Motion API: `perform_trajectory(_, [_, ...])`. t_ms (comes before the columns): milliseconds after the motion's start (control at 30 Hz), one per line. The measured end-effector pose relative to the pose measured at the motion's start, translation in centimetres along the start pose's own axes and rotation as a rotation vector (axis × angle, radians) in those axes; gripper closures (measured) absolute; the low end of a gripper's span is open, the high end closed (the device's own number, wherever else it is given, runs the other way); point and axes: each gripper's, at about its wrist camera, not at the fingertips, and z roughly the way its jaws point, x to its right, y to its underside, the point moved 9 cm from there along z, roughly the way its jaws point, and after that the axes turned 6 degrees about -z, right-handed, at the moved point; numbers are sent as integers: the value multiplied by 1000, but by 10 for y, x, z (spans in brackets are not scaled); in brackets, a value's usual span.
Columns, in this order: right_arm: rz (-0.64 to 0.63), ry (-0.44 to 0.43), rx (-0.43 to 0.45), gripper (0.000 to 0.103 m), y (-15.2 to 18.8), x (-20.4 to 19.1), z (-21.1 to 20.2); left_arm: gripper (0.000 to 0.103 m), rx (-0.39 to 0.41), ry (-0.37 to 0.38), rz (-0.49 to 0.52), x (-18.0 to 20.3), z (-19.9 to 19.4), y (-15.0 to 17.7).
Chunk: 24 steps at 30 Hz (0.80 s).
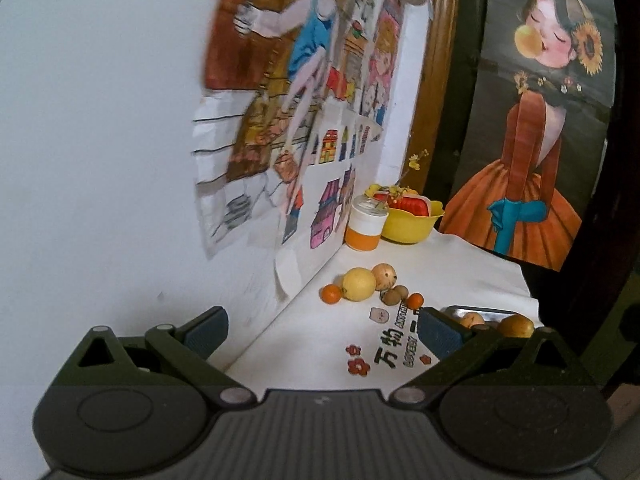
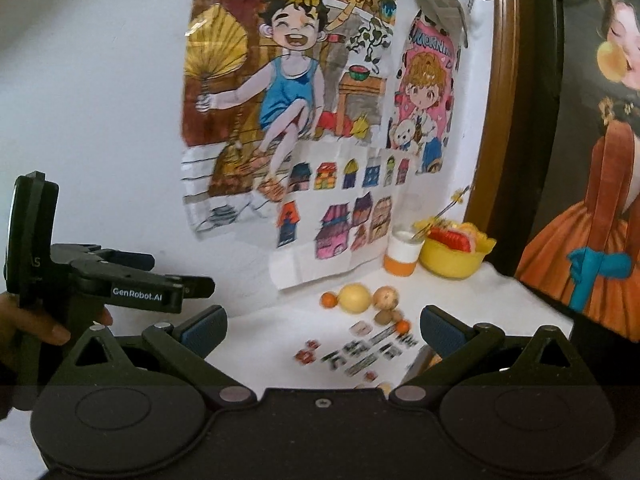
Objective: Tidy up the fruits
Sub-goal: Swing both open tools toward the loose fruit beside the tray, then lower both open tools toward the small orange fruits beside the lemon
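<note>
Both tools gape empty; yellow bowl (image 1: 408,226) holds red fruit (image 1: 412,205).

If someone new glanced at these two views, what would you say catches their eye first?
Probably the colourful cartoon drawings taped to the white wall, and the painting of a figure in an orange dress leaning at the right. Next comes the loose cluster of fruit on the white tablecloth, with a yellow bowl and an orange-and-white jar behind it in the corner. Both pairs of jaws stand open and empty.
</note>
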Motion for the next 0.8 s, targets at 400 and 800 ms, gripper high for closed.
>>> perform_trajectory(400, [-26, 41, -45, 1, 2, 62, 81, 0, -63, 46, 113, 22, 102, -2])
perform_trajectory(800, [80, 32, -167, 1, 66, 106, 177, 0, -135, 46, 169, 30, 190, 23])
